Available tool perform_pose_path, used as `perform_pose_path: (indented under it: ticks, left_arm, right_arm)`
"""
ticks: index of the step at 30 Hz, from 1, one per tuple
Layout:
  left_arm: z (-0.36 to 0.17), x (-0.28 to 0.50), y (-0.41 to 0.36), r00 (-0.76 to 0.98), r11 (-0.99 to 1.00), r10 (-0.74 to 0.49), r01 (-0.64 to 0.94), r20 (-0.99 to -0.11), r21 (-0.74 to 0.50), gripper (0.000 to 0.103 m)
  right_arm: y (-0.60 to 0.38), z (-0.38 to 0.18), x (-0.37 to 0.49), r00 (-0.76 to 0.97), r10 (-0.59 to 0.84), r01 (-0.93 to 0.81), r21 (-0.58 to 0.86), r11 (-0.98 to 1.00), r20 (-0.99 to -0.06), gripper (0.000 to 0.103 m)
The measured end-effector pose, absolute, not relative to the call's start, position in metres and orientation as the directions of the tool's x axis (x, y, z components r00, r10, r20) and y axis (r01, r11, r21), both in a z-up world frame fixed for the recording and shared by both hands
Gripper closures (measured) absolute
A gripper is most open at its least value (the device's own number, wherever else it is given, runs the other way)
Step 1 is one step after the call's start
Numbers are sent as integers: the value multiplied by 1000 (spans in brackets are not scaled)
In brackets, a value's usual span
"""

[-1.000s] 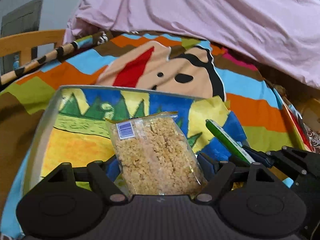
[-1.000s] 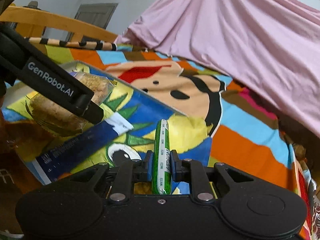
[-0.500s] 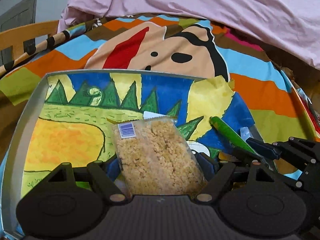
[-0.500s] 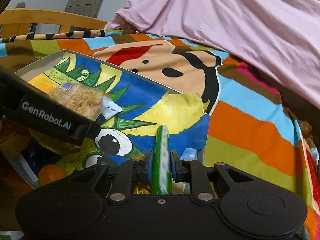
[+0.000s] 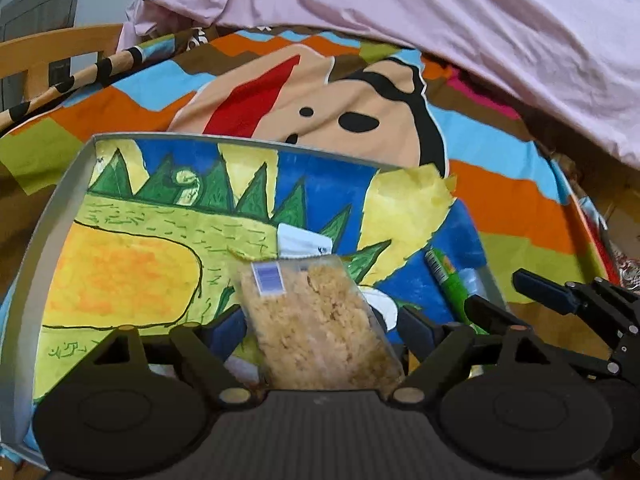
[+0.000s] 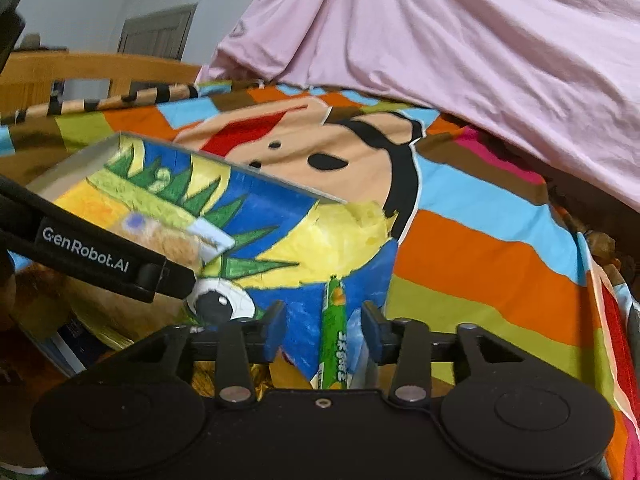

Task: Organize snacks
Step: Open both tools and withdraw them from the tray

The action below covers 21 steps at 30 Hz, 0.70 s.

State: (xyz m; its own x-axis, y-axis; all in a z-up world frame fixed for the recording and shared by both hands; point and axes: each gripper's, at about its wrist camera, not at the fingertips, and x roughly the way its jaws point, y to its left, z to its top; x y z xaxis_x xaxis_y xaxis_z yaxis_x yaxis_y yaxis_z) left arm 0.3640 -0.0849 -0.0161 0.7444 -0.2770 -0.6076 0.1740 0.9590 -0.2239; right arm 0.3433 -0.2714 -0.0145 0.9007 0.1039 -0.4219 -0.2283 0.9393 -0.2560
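Note:
My left gripper (image 5: pixel 320 320) is shut on a clear bag of puffed rice crackers (image 5: pixel 316 320), holding it over the open box (image 5: pixel 44 240) lined with a painted dinosaur sheet. My right gripper (image 6: pixel 323 328) is open, its jaws spread on either side of a green stick snack (image 6: pixel 334 332) that lies loose at the box's right end. The stick also shows in the left wrist view (image 5: pixel 450 284), next to the right gripper's fingers (image 5: pixel 540 290). The left gripper's arm (image 6: pixel 92 256) crosses the right wrist view, with the cracker bag (image 6: pixel 168 240) blurred behind it.
The box sits on a bright striped cartoon blanket (image 5: pixel 520 200) on a bed. A pink sheet (image 5: pixel 440 20) is piled behind. A wooden bed rail (image 5: pixel 52 48) runs at the far left. Other wrapped snacks (image 6: pixel 80 332) lie in the box's near part.
My right gripper has opened and let go of the green stick, which now lies in the box. My left gripper has lowered the cracker bag deeper into the box.

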Motion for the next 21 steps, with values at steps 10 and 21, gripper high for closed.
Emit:
perform_pose_path:
  ticks: [10,21]
  left_arm:
    - [29,318,-66,855,964,-236,146,-463,-222,4]
    - [61,238,-51,901,973,-199,134,-386,-188,1]
  right_arm:
    - [-284,32,302,944,103,-176,-215,961,-314,32]
    - [-285,64,218,961,127,-174,-181,968,-245,21]
